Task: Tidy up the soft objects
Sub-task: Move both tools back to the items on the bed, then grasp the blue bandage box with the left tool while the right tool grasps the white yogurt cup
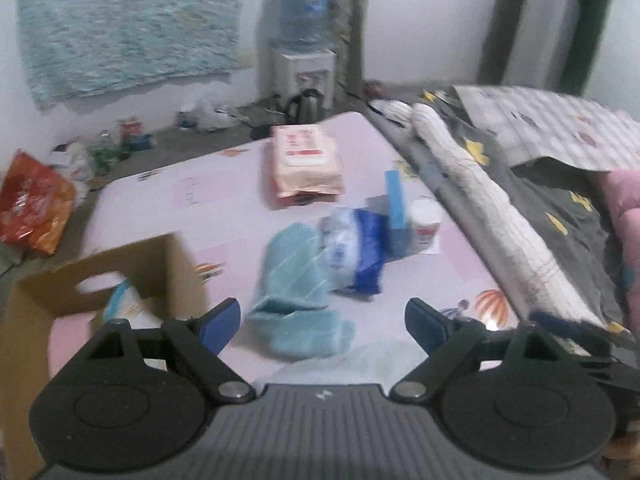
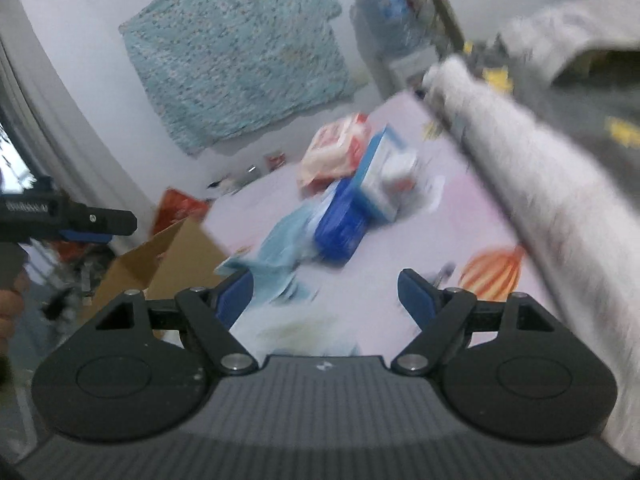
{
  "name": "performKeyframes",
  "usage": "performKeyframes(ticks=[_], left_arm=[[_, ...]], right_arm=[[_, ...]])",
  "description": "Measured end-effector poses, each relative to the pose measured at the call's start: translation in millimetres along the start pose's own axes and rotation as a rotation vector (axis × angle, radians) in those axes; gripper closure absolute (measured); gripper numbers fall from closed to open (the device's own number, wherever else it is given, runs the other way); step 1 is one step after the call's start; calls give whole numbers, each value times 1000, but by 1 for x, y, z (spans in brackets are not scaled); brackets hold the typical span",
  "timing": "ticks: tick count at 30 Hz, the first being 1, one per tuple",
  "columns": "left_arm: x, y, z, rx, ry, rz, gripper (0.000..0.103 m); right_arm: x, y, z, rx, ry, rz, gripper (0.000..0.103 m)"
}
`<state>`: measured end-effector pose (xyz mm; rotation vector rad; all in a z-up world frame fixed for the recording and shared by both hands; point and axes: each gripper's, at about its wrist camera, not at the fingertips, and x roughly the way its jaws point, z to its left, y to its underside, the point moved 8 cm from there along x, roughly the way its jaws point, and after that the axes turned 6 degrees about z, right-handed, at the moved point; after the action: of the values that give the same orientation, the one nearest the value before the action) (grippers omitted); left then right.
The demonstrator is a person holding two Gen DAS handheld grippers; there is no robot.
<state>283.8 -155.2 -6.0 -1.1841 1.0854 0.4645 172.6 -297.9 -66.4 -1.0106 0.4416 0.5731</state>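
Note:
A light blue towel [image 1: 298, 296] lies crumpled on the pink table [image 1: 224, 184], just ahead of my open, empty left gripper [image 1: 322, 322]. Behind it lies a blue and white soft pack [image 1: 352, 248]. A pink and red tissue pack [image 1: 306, 164] lies farther back. An open cardboard box [image 1: 120, 276] stands at the left with a white item inside. My right gripper [image 2: 324, 296] is open and empty above the table; the towel [image 2: 276, 252], blue pack [image 2: 340, 220], tissue pack [image 2: 336, 152] and box [image 2: 168, 256] show ahead, blurred. The left gripper [image 2: 80, 220] shows at the far left.
A blue carton [image 1: 396, 208] and a white cup [image 1: 426, 220] stand behind the blue pack. A bed with a white rolled quilt [image 1: 492, 224] and grey bedding borders the table's right. A water dispenser [image 1: 304, 52], kettle and an orange bag [image 1: 34, 204] are on the floor beyond.

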Motion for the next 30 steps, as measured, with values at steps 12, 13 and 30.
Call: performKeyframes(ticks=[12,13,30], left_arm=[[119,-86,-68,5,99,91,30],[129,-90,-71,3,104,103,34],[227,-119,-80,-152,136,223,67]], right_arm=[[128,-91,-57,-142,143,-79,38],[141,-94,-60,-150,138,-70,41],[191,-78,-79,-150,31,-29,56]])
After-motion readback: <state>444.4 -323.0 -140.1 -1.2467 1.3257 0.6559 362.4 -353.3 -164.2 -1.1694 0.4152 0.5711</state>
